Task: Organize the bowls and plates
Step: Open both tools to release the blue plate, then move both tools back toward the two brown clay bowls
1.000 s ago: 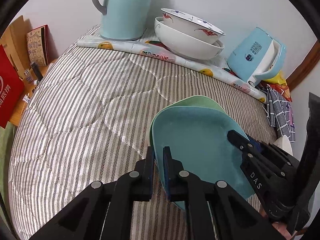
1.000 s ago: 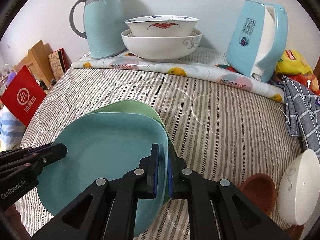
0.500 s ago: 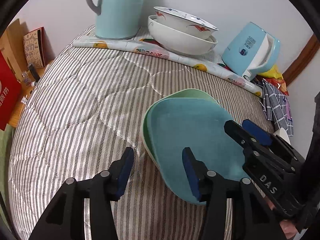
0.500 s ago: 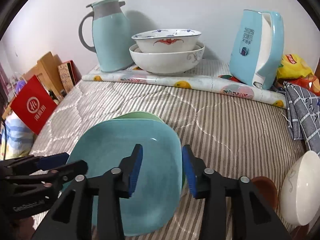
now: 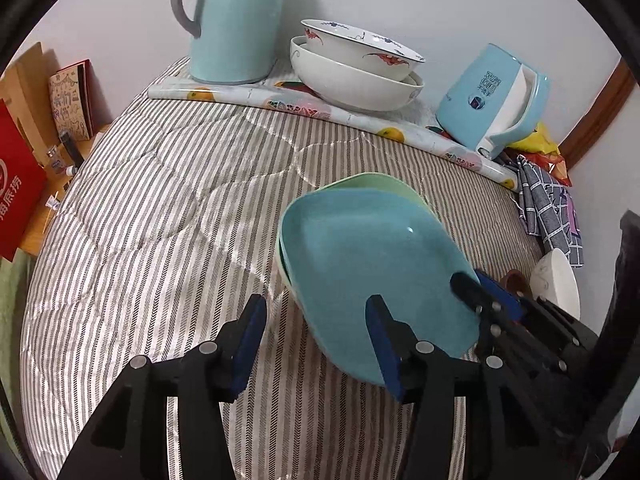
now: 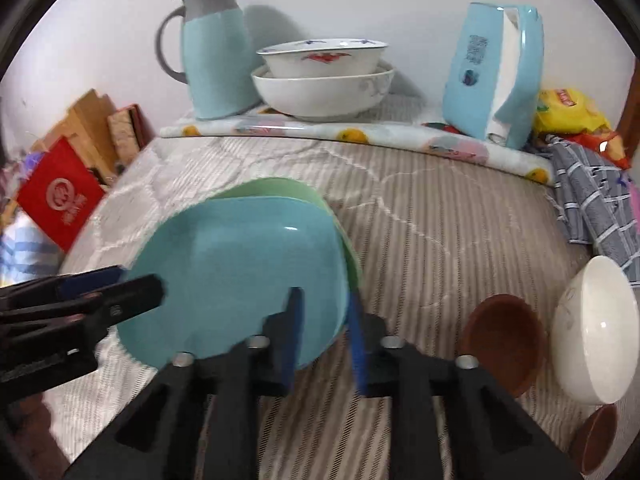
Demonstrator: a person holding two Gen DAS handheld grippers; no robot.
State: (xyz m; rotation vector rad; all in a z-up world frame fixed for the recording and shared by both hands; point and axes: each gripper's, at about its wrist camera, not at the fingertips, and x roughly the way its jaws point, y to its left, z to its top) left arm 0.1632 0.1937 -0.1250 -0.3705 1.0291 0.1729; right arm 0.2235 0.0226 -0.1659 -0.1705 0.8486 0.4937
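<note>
Left gripper (image 5: pixel 316 340) has just let go and sits open beside the blue plate (image 5: pixel 372 264), right gripper (image 6: pixel 326 332) closing around its rim again, plate stacked on the green plate (image 5: pixel 372 182) mid-frame on the bedspread (image 5: pixel 160 200), so stacking looks done.

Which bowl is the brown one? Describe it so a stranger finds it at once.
Start at the striped quilt and go to its near right corner, past the stacked plates. Beside the tipped white bowl lies the brown bowl, on its side. It is dark reddish-brown; its neighbour is glossy white.
</note>
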